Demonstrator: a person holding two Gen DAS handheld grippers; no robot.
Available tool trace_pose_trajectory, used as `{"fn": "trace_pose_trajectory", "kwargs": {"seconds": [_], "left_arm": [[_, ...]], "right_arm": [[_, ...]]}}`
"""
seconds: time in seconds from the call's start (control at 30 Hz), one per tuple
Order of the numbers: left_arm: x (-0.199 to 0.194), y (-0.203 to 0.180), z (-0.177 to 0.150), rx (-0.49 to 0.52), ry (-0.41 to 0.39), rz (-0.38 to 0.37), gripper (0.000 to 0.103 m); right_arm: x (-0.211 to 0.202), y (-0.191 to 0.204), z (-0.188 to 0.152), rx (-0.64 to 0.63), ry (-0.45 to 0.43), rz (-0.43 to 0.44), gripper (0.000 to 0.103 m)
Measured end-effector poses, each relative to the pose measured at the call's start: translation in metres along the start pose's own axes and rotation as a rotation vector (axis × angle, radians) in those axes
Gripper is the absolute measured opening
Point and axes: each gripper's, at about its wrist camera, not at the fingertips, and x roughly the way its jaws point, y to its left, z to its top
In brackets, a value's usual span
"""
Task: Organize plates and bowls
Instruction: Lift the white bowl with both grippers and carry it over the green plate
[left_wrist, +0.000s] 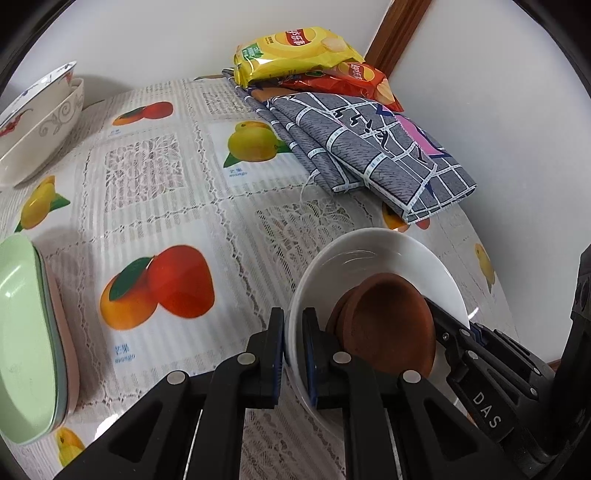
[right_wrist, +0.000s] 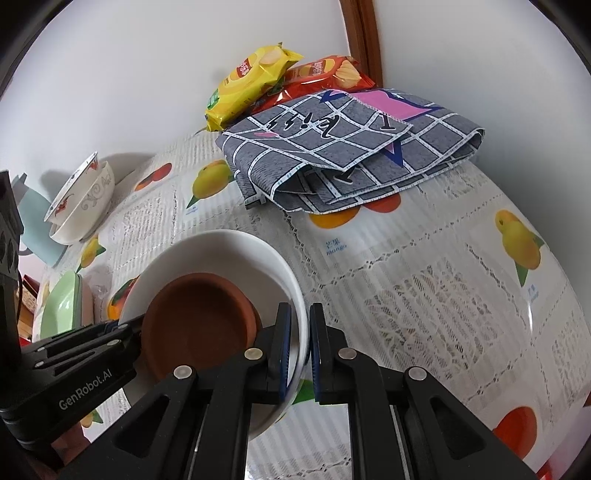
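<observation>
A white bowl (left_wrist: 373, 254) holds stacked brown clay saucers (left_wrist: 391, 317). My left gripper (left_wrist: 293, 332) is shut on the bowl's left rim. My right gripper (right_wrist: 300, 332) is shut on the bowl's (right_wrist: 221, 254) right rim, with the saucers (right_wrist: 199, 317) inside. Both hold the bowl tilted above the table. Each gripper shows in the other's view at the bowl's far rim. Two nested patterned bowls (left_wrist: 40, 122) stand at the far left, and also show in the right wrist view (right_wrist: 81, 199). Stacked green and pink plates (left_wrist: 29, 332) lie at the left, also in the right wrist view (right_wrist: 62, 306).
A folded grey checked cloth (left_wrist: 369, 147) lies at the back, with yellow (left_wrist: 295, 51) and red (left_wrist: 354, 81) chip bags behind it against the wall. A fruit-print tablecloth (left_wrist: 166, 206) covers the table. A pale blue jug (right_wrist: 33, 221) stands far left.
</observation>
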Motion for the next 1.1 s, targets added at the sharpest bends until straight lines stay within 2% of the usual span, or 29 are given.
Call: {"fn": "trace_pose_trajectory", "kwargs": {"seconds": [0.67,1.1], "left_arm": [[-0.039,0.009,-0.013,-0.016,-0.045,-0.010,0.010],[-0.063,0.019,-0.010,-0.019,-0.079,0.003,0.010]], "right_arm": [[-0.035,0.020,-0.011,0.002,-0.043,0.014,0.010],[-0.051,0.040,-0.007,-0.013,-0.071,0.036,0.010]]}}
